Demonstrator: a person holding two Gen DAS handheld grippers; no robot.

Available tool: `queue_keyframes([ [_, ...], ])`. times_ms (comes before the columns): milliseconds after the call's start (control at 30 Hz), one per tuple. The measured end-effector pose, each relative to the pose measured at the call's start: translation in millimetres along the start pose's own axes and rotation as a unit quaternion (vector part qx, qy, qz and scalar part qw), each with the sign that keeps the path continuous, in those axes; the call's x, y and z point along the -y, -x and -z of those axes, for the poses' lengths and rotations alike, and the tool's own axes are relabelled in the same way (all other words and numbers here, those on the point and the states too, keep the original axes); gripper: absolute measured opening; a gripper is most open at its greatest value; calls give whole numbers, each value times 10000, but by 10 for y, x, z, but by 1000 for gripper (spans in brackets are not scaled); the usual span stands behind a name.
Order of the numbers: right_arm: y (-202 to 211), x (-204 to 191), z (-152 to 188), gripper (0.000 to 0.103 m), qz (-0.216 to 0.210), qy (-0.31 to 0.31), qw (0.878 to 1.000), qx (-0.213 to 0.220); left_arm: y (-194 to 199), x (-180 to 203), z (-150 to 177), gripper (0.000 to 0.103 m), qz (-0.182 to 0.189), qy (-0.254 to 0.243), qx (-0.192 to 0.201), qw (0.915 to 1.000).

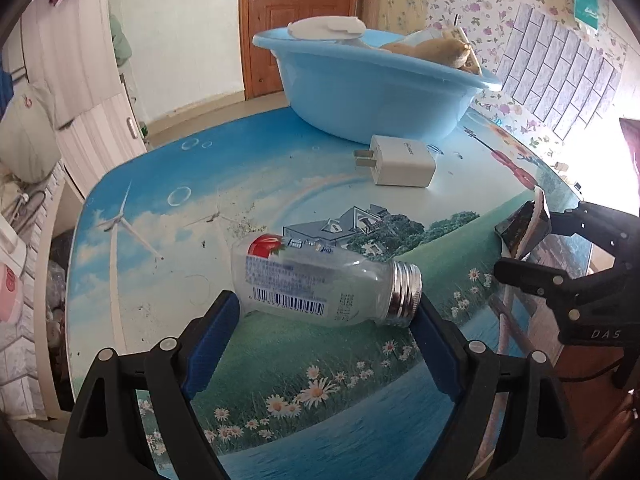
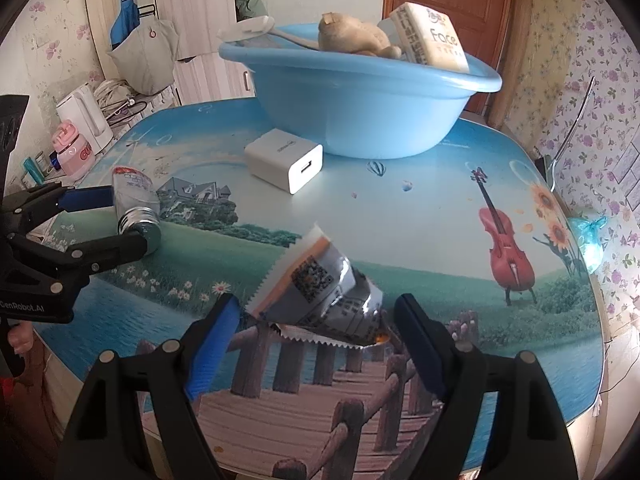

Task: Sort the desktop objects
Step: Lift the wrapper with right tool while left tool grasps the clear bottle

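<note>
A clear bottle (image 1: 316,280) with a silver screw neck lies on its side on the picture-printed table. My left gripper (image 1: 326,312) is open with a finger at each end of the bottle; it also shows in the right wrist view (image 2: 116,216). A crumpled foil snack wrapper (image 2: 320,292) lies between the open fingers of my right gripper (image 2: 316,320), which shows in the left wrist view (image 1: 520,240). A white charger plug (image 1: 400,162) (image 2: 286,164) lies in front of the light blue basin (image 1: 372,92) (image 2: 360,96).
The basin holds a plush toy (image 2: 352,36), a tissue pack (image 2: 432,40) and a white flat piece (image 1: 326,26). A kettle (image 2: 86,116) and a pink cup (image 2: 74,150) stand beyond the table's left edge. A flowered wall stands on the right.
</note>
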State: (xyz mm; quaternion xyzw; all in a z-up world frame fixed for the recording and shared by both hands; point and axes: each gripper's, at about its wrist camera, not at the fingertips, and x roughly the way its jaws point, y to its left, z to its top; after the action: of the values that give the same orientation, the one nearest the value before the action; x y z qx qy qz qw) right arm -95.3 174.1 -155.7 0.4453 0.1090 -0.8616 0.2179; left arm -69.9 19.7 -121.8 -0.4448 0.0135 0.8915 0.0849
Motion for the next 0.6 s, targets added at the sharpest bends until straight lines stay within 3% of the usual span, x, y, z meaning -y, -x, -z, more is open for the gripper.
queue_keyframes([
  [133, 40, -15, 5, 55, -32, 129, 9999, 51, 27, -2, -18, 84, 99, 45, 11, 9999],
  [400, 133, 84, -20, 49, -289, -23, 9995, 142, 266, -64, -153, 83, 146, 171, 345, 9992],
  [433, 172, 107, -37, 48, -311, -57, 9993, 201, 300, -61, -177, 79, 144, 169, 384, 9990],
  [467, 207, 126, -54, 48, -324, -78, 9991, 265, 337, -60, -210, 67, 150, 170, 427, 9988],
  [600, 404, 216, -152, 47, -385, -209, 9973, 581, 438, -50, -337, 65, 237, 184, 571, 9979],
])
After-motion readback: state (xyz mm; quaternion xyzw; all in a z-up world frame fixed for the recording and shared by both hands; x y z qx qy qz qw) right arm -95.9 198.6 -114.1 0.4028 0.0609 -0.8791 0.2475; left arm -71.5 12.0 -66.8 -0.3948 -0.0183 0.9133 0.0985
